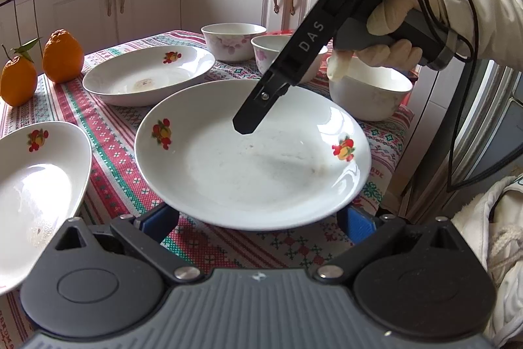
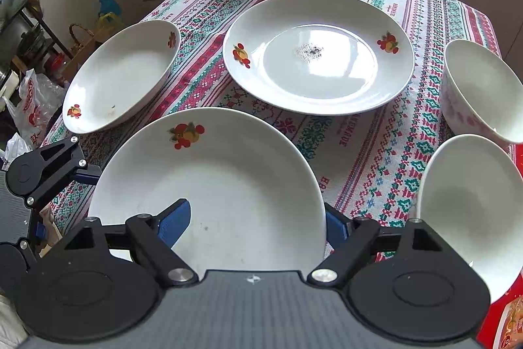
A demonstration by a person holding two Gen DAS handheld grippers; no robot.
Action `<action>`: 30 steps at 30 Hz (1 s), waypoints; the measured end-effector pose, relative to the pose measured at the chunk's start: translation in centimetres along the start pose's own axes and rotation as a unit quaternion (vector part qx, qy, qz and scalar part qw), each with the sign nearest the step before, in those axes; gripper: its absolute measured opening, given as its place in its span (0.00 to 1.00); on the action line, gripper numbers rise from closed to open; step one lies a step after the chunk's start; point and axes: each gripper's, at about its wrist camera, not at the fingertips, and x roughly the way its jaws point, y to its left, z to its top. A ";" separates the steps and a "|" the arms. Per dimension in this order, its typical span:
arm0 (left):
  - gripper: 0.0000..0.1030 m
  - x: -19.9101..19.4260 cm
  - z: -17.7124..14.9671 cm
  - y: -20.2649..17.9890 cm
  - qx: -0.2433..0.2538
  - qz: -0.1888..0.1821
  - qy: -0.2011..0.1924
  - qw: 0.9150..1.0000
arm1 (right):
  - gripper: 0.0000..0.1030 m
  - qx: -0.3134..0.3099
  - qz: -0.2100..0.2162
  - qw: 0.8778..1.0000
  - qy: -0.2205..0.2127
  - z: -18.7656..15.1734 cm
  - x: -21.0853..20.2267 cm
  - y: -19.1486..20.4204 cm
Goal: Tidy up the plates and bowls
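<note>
Right gripper (image 2: 258, 223) clamped across the fruit-print plate's (image 2: 209, 185) rim, near table edge. Left gripper (image 1: 258, 219) spread wide, plate's edge between, pads apart from it.

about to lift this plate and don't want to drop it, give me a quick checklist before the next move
1. Right gripper straddles the plate rim, one pad inside, one outside: ok.
2. Its pads pressing the rim: cannot tell.
3. Left gripper open, at the plate's near rim: ok.
4. Plate empty: ok.
5. Far plate free for stacking, only a small smudge on it: ok.
6. Nearest bowl apart from the plate: ok.
</note>
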 end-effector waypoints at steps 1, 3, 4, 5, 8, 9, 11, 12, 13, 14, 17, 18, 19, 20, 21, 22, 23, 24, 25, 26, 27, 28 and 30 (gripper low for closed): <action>0.99 0.0 0.0 0.0 0.000 0.001 0.000 1.000 | 0.86 0.005 0.003 1.000 0.000 0.0 0.0 -0.1; 0.99 -0.1 0.0 0.0 0.001 0.002 0.002 1.000 | 0.86 0.021 0.013 1.000 -0.001 0.0 -0.1 -0.4; 0.99 -0.2 0.0 0.0 0.002 0.002 0.003 1.000 | 0.86 0.028 0.018 0.999 -0.001 0.1 -0.2 -0.5; 0.99 -0.3 -0.1 0.0 0.002 0.002 0.004 1.000 | 0.86 0.036 0.025 0.999 -0.001 0.1 -0.2 -0.7; 0.99 -0.6 -0.2 0.1 0.005 0.004 0.004 1.000 | 0.87 0.042 0.037 0.998 0.000 0.1 -0.1 -0.6; 0.99 -0.6 -0.3 0.1 0.006 0.005 0.004 1.000 | 0.89 0.041 0.040 0.998 0.002 0.1 -0.1 -0.6; 0.99 -0.7 -0.3 0.2 0.007 0.005 0.003 1.000 | 0.91 0.043 0.043 0.998 0.004 0.3 0.1 -0.5; 0.99 -0.7 -0.2 0.2 0.007 0.005 0.004 1.000 | 0.91 0.041 0.042 0.998 0.006 0.3 0.1 -0.4; 0.99 -0.7 -0.2 0.2 0.008 0.005 0.004 1.000 | 0.91 0.042 0.042 0.998 0.006 0.3 0.1 -0.4; 0.99 -0.7 -0.2 0.1 0.009 0.006 0.005 1.000 | 0.91 0.045 0.044 0.998 0.006 0.3 0.1 -0.4; 0.99 -0.9 -0.3 0.1 0.012 0.008 0.007 1.000 | 0.91 0.056 0.057 0.997 0.005 0.3 0.0 -0.6; 0.99 -1.0 -0.4 0.1 0.012 0.008 0.008 1.000 | 0.91 0.057 0.061 0.996 0.004 0.3 -0.2 -0.6; 0.99 -1.0 -0.4 0.1 0.012 0.008 0.009 1.000 | 0.91 0.058 0.063 0.996 0.004 0.2 -0.2 -0.6; 0.99 -1.1 -0.4 0.1 0.011 0.008 0.010 1.000 | 0.91 0.058 0.065 0.996 0.002 0.2 -0.4 -0.6; 0.99 -1.2 -0.4 0.1 0.011 0.009 0.010 1.000 | 0.91 0.057 0.065 0.996 0.002 0.2 -0.5 -0.5; 0.99 -1.4 -0.3 0.1 0.011 0.009 0.011 1.000 | 0.91 0.055 0.065 0.996 0.001 0.2 -0.6 -0.3; 0.99 -1.5 -0.3 0.0 0.012 0.011 0.012 1.000 | 0.91 0.054 0.066 0.996 0.000 0.3 -0.7 -0.2; 0.99 -1.7 -0.3 0.0 0.013 0.013 0.013 1.000 | 0.91 0.052 0.068 0.996 -0.001 0.4 -0.9 0.1; 0.99 -1.9 -0.2 0.0 0.013 0.015 0.013 1.000 | 0.91 0.050 0.070 0.996 -0.004 0.4 -1.1 0.2; 0.99 -2.1 -0.2 0.0 0.011 0.016 0.012 1.000 | 0.91 0.048 0.073 0.996 -0.008 0.5 -1.4 0.4; 0.99 -2.3 -0.1 0.1 0.008 0.017 0.011 1.000 | 0.91 0.046 0.076 0.996 -0.012 0.7 -1.7 0.6; 0.99 -2.6 0.0 0.2 0.005 0.017 0.010 1.000 | 0.91 0.043 0.078 0.996 -0.015 0.8 -1.9 0.8; 0.99 -3.2 0.1 0.4 -0.002 0.018 0.005 1.000 | 0.91 0.035 0.078 0.996 -0.020 1.2 -2.4 1.3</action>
